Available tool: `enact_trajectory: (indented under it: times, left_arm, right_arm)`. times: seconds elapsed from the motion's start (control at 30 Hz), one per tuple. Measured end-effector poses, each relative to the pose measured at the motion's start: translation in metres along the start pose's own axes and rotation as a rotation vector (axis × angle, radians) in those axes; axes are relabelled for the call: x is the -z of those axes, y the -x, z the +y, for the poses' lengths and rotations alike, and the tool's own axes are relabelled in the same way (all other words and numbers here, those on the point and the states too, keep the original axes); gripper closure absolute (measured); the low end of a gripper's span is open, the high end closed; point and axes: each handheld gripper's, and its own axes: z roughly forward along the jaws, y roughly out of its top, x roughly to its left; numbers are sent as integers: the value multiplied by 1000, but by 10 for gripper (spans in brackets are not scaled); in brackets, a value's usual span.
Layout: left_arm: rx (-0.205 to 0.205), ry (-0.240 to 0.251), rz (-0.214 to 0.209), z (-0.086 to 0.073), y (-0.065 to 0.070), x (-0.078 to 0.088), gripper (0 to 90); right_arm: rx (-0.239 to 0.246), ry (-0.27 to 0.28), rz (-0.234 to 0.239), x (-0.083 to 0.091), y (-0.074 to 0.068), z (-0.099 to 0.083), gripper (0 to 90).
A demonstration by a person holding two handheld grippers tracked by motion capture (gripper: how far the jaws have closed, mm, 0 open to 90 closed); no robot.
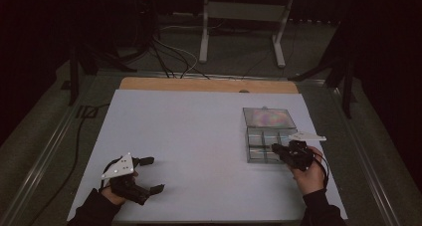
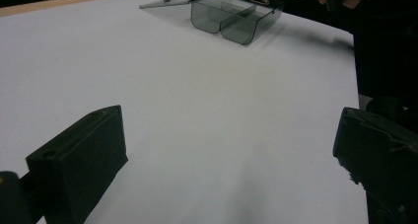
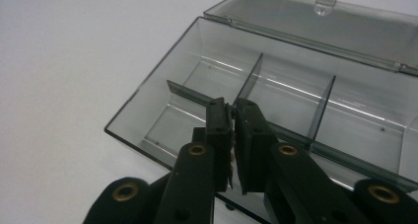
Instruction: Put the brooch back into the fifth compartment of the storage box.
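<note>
Two tongs are in use. The right tongs [image 3: 231,110] are clenched, the jaws pressed almost together with only a thin slit between them, and I cannot tell if something small sits in that slit. Their tips reach over the near wall of a clear plastic box [image 3: 148,86] and stand above a thin divider [image 3: 190,93] in one of its near compartments. The box is split into several compartments, and its lid [image 3: 315,21] lies folded back flat on the far side – a small tab on its edge. In the high view the right hand [image 1: 311,173] holds these tongs at the near right of the box.

The left tongs [image 2: 231,155] are released, the jaws wide apart, with bare white table [image 2: 197,110] between them. They rest low at the near left of the table, well apart from the box – it stands on the right half.
</note>
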Motion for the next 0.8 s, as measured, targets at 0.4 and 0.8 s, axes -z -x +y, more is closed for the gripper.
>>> enact_trajectory:
  times: [0.4, 0.8]
  left_arm:
    - [-3, -6, 1, 0, 0, 0, 12]
    - [0, 0, 2, 0, 0, 0, 12]
  right_arm:
    - [-23, -48, -8, -7, 7, -4, 851]
    - [-27, -58, 2, -12, 7, -6, 762]
